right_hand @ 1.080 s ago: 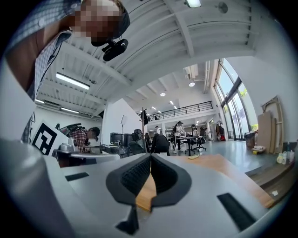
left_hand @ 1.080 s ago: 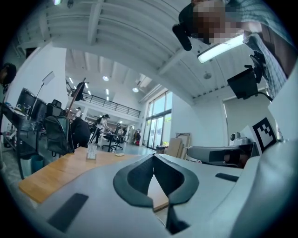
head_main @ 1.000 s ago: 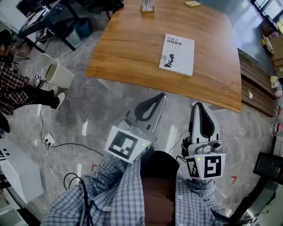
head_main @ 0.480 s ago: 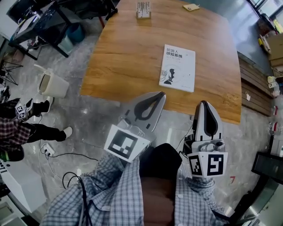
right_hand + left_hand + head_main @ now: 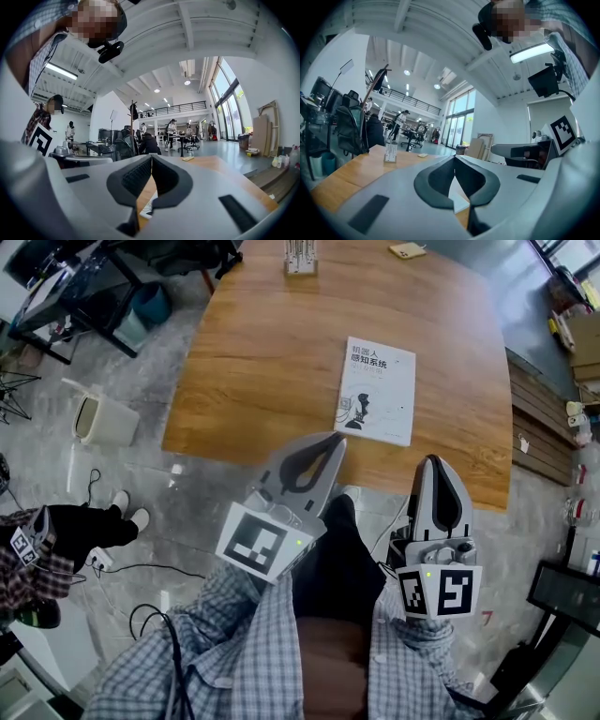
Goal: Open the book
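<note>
A white-covered book (image 5: 377, 390) lies closed on the wooden table (image 5: 262, 352), near its front edge. My left gripper (image 5: 336, 440) is shut and holds nothing; its tip reaches the table's near edge, just short of the book's lower left corner. Shut and empty as well, my right gripper (image 5: 432, 461) hangs over the floor a little before the table edge, to the book's lower right. In the left gripper view the book (image 5: 458, 200) shows as a white sliver below the closed jaws of the left gripper (image 5: 454, 166). The right gripper view shows the book (image 5: 147, 210) under the right gripper (image 5: 151, 164).
A small rack (image 5: 300, 257) and a yellow item (image 5: 408, 250) sit at the table's far end. A white bin (image 5: 101, 420) and cables (image 5: 141, 545) are on the floor at left, near a seated person's legs (image 5: 89, 526). A wooden bench (image 5: 539, 432) runs along the right.
Both grippers have drawn closer to the table; the left tip now reaches its near edge. The person on the left has slid toward the lower left of the view.
</note>
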Available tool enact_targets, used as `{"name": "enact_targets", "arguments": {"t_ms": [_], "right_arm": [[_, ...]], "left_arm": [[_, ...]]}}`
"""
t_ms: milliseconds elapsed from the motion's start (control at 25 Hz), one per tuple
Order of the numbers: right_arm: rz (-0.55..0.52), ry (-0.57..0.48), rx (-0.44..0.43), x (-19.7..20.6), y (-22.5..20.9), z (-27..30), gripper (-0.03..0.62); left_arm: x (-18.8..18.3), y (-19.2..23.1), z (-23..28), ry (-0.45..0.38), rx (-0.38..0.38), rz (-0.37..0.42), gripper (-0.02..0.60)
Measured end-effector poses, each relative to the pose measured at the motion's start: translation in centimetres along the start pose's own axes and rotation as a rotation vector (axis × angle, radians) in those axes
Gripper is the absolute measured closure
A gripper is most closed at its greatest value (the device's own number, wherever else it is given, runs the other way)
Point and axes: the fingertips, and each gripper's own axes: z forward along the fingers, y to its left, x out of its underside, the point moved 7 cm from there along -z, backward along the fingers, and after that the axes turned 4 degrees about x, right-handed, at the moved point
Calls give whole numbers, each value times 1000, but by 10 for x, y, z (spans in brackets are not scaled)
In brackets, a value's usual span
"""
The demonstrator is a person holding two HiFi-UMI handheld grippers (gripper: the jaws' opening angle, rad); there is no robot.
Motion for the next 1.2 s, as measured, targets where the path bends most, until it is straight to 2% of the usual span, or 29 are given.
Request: {"name": "enact_targets", "arguments": {"t_ms": [240,480,680,800,1200], "right_arm": [[11,14,-30,4,-19,29,574],[33,17,-93,8,-53,70,574],[65,43,-157,14,-81,105,574],[62,65,-197,20,-94,124,574],[127,178,-258,52,-136,166,574]], "left_arm": [[1,13,24,10,-29,11,574],[5,24,63,35,-93,9,574],[1,20,105,30,-102,34,574],[8,20,126,58,-112,38,574],[42,33,176,169,-176,-67,574]]}}
